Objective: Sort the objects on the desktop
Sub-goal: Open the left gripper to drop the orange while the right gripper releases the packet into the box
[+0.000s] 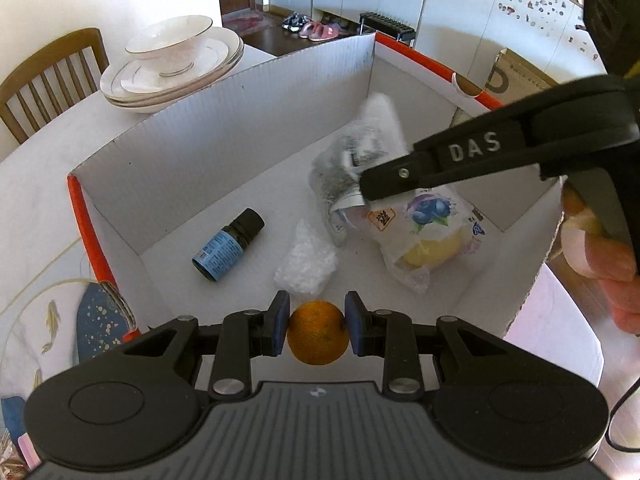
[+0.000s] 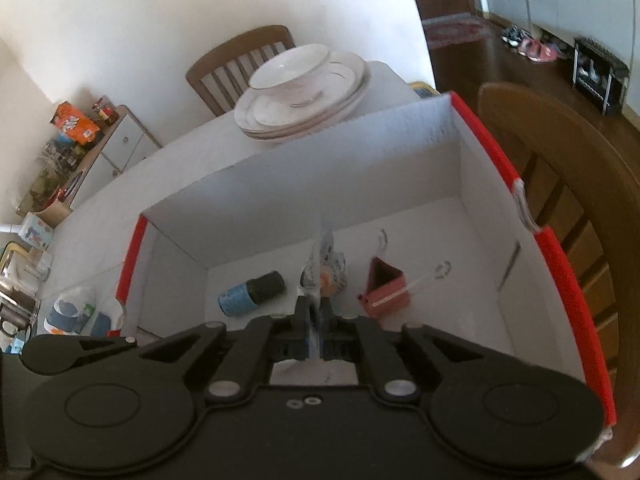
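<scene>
White tabletop (image 1: pixel 48 168) is seen carrying a stack of plates (image 1: pixel 172 68) with a bowl on top at about 11 o'clock in the left wrist view, and a wooden chair (image 1: pixel 48 80) stands behind it. An open white box with red edges (image 1: pixel 224 136) occupies the centre of both views. On its floor are noted a small dark bottle with a blue label (image 1: pixel 228 246) lying on its side at 9 o'clock, a white crumpled wad (image 1: pixel 306 260) just beside it, and a snack packet printed with blueberries (image 1: pixel 428 236) at 3 o'clock. The left gripper (image 1: pixel 316 330) is closed on a small orange (image 1: pixel 317 332), both pads pressed to its sides, over the near edge of the box. The right gripper (image 2: pixel 317 316) is seen above the box interior, its jaws almost together with a thin clear bag (image 2: pixel 324 264) pinched between them; the bag is blurred, so its contents cannot be stated with confidence. A pink pyramid-shaped carton (image 2: pixel 386 286) with a straw is recorded on the box floor at 2 o'clock of that gripper.
</scene>
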`<state>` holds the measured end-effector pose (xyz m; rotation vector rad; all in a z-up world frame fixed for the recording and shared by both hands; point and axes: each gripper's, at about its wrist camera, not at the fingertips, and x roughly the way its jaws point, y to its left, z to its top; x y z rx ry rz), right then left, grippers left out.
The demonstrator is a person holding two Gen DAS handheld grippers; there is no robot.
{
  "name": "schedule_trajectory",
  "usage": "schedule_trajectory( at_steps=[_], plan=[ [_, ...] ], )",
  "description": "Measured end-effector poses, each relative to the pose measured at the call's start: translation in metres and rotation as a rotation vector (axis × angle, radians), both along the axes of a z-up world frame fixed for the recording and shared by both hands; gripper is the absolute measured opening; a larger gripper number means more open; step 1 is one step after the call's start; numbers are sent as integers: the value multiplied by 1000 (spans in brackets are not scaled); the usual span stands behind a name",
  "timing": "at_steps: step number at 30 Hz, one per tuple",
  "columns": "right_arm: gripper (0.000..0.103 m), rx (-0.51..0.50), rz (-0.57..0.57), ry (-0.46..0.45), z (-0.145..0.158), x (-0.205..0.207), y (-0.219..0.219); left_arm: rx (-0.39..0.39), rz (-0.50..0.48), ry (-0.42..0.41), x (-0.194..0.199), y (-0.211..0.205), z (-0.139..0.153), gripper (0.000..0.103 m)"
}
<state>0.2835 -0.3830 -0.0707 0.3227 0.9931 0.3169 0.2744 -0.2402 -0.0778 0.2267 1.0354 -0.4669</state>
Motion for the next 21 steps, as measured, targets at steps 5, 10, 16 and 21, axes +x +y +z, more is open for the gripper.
schedule_trajectory(
  at_steps=[5, 10, 16, 21],
  plan=[
    [13, -24, -15, 9, -3, -4, -7, -2, 4, 2, 0, -1, -1, 28],
    [19, -74, -13, 18, -4, -8, -9, -1, 8, -2, 0, -2, -2, 29],
    [45, -120, -9, 2, 1, -17, -12, -12, 17, -19, -3, 0, 2, 29],
    [60, -114, -15, -21, 8, -26, -18, -36, 26, -38, -8, 3, 7, 37]
  ],
)
